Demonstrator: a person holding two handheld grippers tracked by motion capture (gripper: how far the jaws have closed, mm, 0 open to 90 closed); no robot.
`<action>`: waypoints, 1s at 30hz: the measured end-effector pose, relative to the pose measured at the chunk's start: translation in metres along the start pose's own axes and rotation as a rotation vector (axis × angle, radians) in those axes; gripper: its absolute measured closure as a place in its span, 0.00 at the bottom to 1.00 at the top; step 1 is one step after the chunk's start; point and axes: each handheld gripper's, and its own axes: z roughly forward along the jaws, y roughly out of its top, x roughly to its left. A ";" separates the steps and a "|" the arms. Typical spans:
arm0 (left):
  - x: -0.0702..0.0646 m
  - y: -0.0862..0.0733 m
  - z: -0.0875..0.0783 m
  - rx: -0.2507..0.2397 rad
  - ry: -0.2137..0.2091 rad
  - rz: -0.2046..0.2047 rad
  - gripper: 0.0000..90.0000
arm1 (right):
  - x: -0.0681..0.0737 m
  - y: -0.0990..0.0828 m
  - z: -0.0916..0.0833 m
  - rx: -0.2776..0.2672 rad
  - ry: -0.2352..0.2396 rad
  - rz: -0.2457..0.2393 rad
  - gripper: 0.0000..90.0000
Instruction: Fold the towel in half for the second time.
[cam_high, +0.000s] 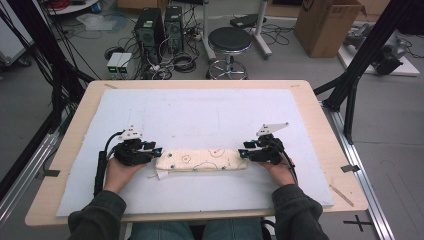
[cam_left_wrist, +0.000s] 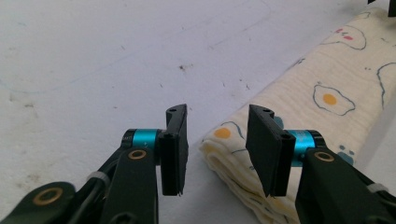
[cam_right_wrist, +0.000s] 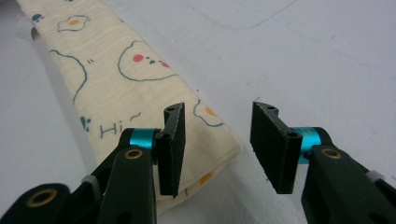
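In the high view the person's sleeves (cam_high: 95, 212) come in nearest, each hand carrying a gripper onto the white mat (cam_high: 210, 110). Between them, toward the near edge, lies the cloth (cam_high: 201, 160), already folded into a long narrow strip running left to right; it looks ready for a further fold end to end, which is not yet done. The left gripper (cam_high: 156, 151) sits at its left end, the right gripper (cam_high: 242, 153) at its right.

In the left gripper view the jaws stand about half open around the cloth's (cam_left_wrist: 299, 102) layered corner without pinching it.

In the right gripper view the jaws stand half apart, empty, one over the cloth's (cam_right_wrist: 116, 79) end.
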 end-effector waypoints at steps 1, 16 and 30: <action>0.001 0.000 0.002 0.009 -0.002 0.000 0.62 | -0.001 0.000 0.001 0.006 0.002 0.013 0.61; -0.001 -0.004 0.014 0.103 -0.051 0.006 0.70 | -0.001 -0.003 0.012 0.086 0.023 0.016 0.69; -0.003 -0.005 0.012 0.097 -0.071 0.007 0.88 | -0.001 -0.003 0.012 0.086 0.074 0.023 0.87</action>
